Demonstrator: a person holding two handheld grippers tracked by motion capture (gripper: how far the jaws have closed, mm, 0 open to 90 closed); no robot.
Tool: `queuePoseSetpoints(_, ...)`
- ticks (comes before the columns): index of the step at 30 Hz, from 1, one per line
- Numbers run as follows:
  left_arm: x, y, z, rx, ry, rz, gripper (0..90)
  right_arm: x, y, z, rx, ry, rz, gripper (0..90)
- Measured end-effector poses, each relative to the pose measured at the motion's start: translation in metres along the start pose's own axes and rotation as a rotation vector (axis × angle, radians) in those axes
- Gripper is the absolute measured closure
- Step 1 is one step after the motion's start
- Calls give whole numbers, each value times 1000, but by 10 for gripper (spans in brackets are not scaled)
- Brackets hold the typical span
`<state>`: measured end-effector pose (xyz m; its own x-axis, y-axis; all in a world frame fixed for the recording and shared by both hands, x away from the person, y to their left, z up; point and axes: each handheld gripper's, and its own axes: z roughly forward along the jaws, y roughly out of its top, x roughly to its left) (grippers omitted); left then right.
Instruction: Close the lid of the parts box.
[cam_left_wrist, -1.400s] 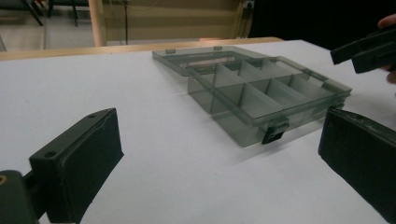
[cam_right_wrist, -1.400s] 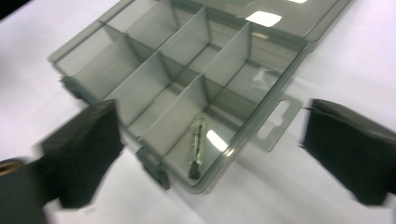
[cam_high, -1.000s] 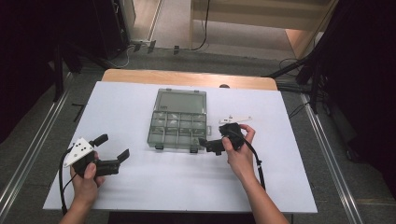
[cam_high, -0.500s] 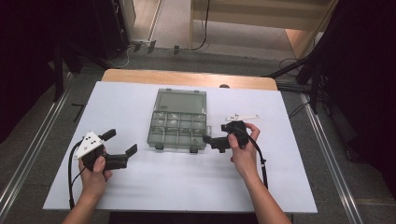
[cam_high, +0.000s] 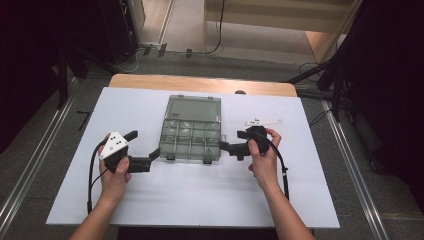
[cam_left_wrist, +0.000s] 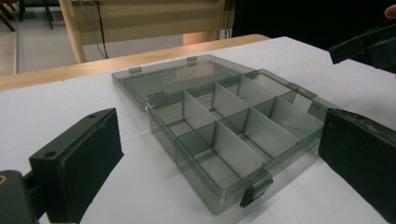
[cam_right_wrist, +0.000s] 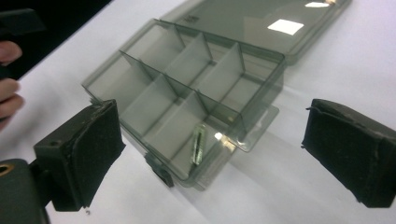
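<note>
The open compartment box (cam_high: 192, 136) sits mid-counter, lid flat at 12 o'clock. Left gripper (cam_high: 145, 159) and right gripper (cam_high: 226, 147), jaws wide and empty, flank it; probably closing the lid comes next.

White tabletop (cam_high: 200, 200) on wooden table edge (cam_high: 200, 84); grey floor (cam_high: 185, 30); metal rails (cam_high: 30, 165) alongside; dark curtains (cam_high: 30, 50) both sides.
</note>
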<state>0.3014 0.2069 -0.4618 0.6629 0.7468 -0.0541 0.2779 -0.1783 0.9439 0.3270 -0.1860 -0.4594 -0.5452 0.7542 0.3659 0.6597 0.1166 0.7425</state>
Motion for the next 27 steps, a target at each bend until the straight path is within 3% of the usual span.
queuePoseSetpoints(11, -1, 9, 28, 7, -28, -12, 0, 0, 3, 5, -17, -33, -8, 50)
queuePoseSetpoints(19, 9, 14, 44, 24, -27, -27, 0, -3, 8, 12, -11, -36, 4, 51)
queuePoseSetpoints(27, 21, 18, 60, 54, -44, -67, 0, -4, 16, 21, -11, -24, 3, 20)
